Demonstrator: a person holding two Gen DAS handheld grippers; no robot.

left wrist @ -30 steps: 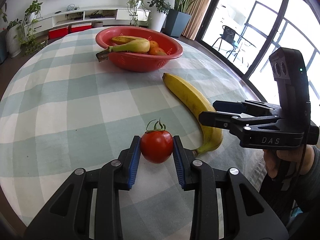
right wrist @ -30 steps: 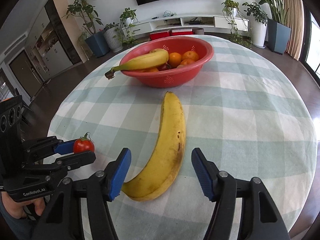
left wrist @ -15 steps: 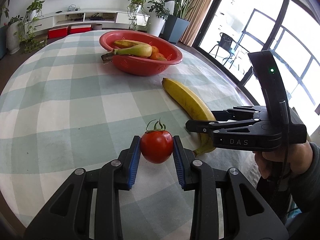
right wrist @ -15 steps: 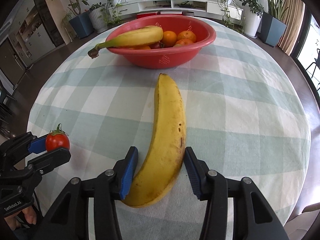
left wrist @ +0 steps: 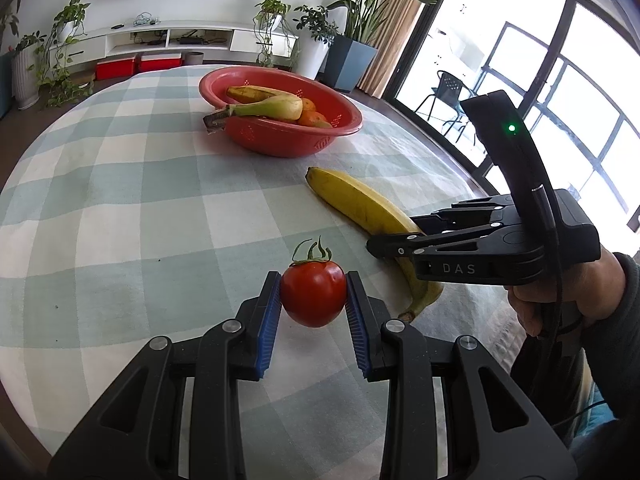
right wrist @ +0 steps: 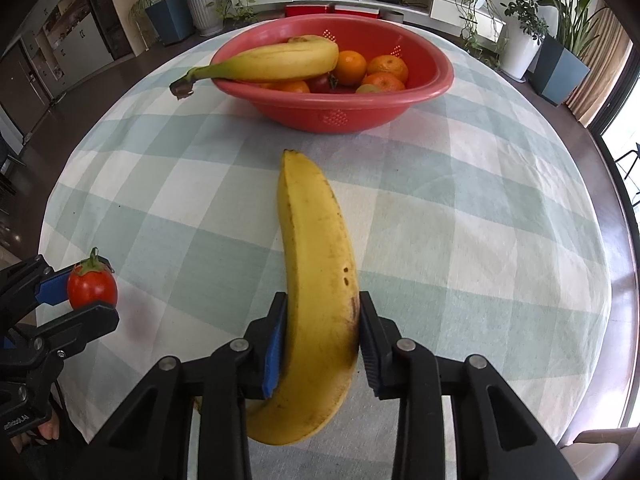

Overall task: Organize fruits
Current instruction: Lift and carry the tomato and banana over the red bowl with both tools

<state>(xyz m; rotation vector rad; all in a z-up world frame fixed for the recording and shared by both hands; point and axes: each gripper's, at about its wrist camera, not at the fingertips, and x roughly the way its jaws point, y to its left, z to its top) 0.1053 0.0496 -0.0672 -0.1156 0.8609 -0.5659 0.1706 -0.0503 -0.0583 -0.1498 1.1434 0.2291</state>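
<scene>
Right gripper (right wrist: 322,326) tilted down, clamping banana (right wrist: 316,264).

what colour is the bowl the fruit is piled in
The bowl is red, shown best in the right wrist view.

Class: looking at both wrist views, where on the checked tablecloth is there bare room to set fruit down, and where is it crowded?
Bare: the cloth left of the tomato and red bowl, and right of the banana. Crowded: the bowl's inside, and between both grippers.
</scene>
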